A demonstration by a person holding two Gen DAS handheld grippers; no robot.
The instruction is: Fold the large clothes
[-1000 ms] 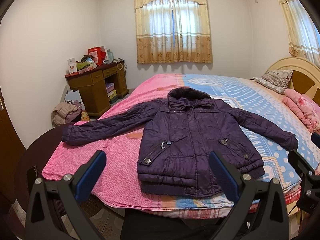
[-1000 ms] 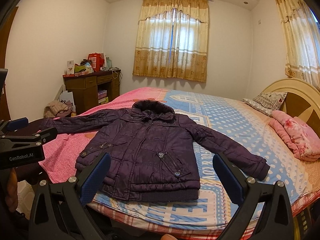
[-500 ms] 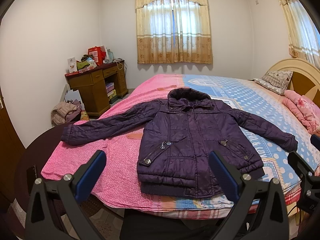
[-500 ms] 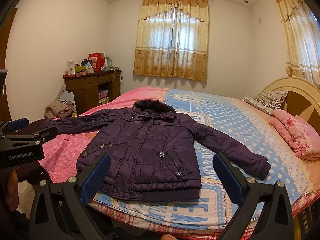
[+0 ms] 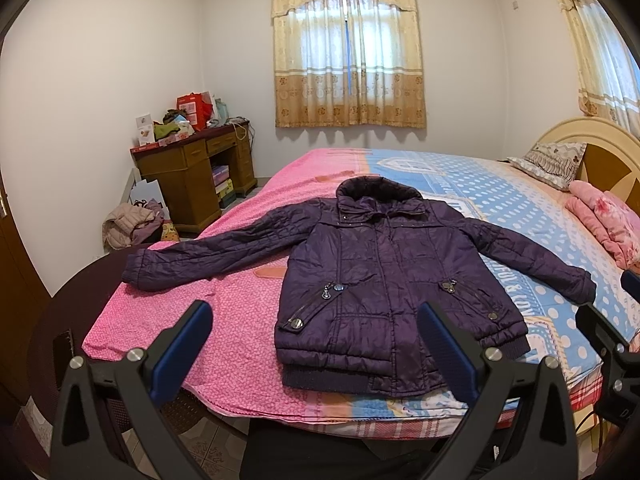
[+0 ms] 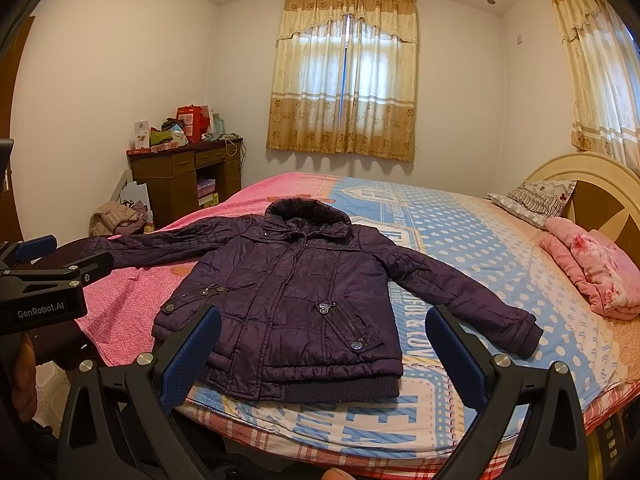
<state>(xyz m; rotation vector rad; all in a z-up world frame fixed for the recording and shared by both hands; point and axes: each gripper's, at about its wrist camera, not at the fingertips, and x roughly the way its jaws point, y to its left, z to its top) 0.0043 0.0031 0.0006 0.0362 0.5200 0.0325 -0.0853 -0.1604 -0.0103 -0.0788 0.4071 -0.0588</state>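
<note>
Both my grippers — left gripper (image 5: 312, 344), right gripper (image 6: 322, 350) — hang short of the bed (image 5: 500, 192), jaws wide apart and empty; the purple jacket (image 5: 384, 276) lies flat, sleeves spread, ready for folding.

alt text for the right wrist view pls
A purple padded jacket lies flat, front up, sleeves spread, on a bed with a pink and blue cover. The open right gripper hovers before its hem, holding nothing.
</note>
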